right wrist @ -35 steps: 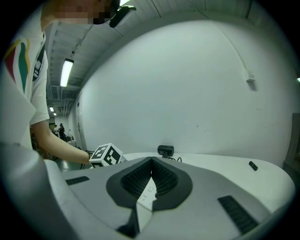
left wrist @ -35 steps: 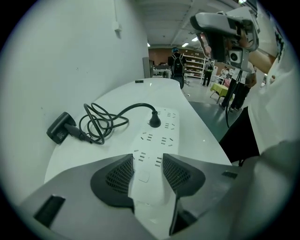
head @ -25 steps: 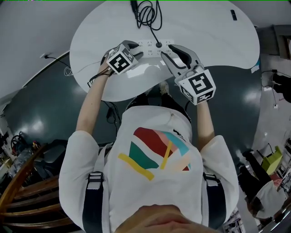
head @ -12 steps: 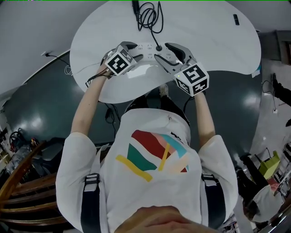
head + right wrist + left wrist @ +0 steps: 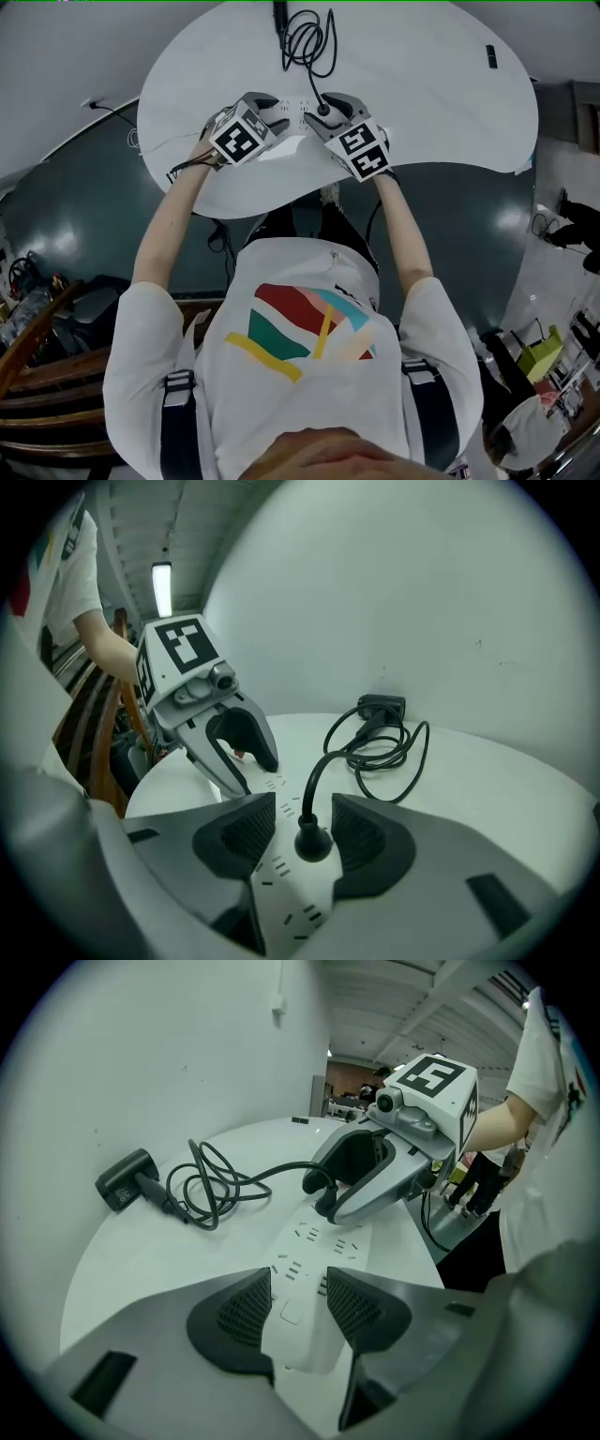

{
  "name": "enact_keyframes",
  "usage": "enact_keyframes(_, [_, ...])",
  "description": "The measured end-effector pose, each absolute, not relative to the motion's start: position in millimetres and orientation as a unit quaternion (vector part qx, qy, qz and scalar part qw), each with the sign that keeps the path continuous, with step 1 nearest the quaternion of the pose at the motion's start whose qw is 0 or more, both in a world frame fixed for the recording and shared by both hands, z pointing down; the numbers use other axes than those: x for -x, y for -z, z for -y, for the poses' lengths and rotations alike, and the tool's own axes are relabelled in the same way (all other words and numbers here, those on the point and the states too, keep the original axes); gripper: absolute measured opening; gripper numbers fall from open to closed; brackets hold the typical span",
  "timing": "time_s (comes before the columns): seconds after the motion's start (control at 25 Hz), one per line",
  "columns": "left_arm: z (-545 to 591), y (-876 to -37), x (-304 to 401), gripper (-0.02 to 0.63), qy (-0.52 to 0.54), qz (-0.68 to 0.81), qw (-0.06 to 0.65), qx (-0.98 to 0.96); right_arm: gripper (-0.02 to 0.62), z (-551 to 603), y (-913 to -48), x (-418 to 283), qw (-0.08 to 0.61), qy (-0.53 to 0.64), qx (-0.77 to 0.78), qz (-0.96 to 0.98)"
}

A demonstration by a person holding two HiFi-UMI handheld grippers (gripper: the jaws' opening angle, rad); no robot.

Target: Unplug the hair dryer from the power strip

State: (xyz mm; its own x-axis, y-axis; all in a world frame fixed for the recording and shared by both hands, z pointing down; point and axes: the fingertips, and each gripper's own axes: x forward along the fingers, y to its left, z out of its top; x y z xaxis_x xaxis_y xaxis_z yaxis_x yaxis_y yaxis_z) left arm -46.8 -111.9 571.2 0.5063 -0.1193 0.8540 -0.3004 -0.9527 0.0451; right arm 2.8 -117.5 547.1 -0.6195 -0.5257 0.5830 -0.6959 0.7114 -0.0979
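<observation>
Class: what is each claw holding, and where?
Nothing. The left claw straddles the power strip, the right claw brackets the plug, neither pressing; both have just been opening.

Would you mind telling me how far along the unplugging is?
Done: both grippers are placed, jaws just opened. The left gripper straddles the strip; the right gripper flanks the plug. In hand: nothing is gripped yet. Left: close on the plug, which is still seated, and pull it out.
</observation>
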Motion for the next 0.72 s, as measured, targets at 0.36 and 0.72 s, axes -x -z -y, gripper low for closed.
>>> enact_keyframes(0.36, [113, -574, 48, 0.198, -0.488, 0.122, 0.098, -0.859, 0.071, 124, -550, -2, 0.300, -0.098, -0.363, 0.877])
enact_keyframes(0.72, [114, -575, 48, 0.198, -0.493, 0.130, 0.105, -0.854, 0.055, 125, -544, -7, 0.251, -0.111, -0.373, 0.886])
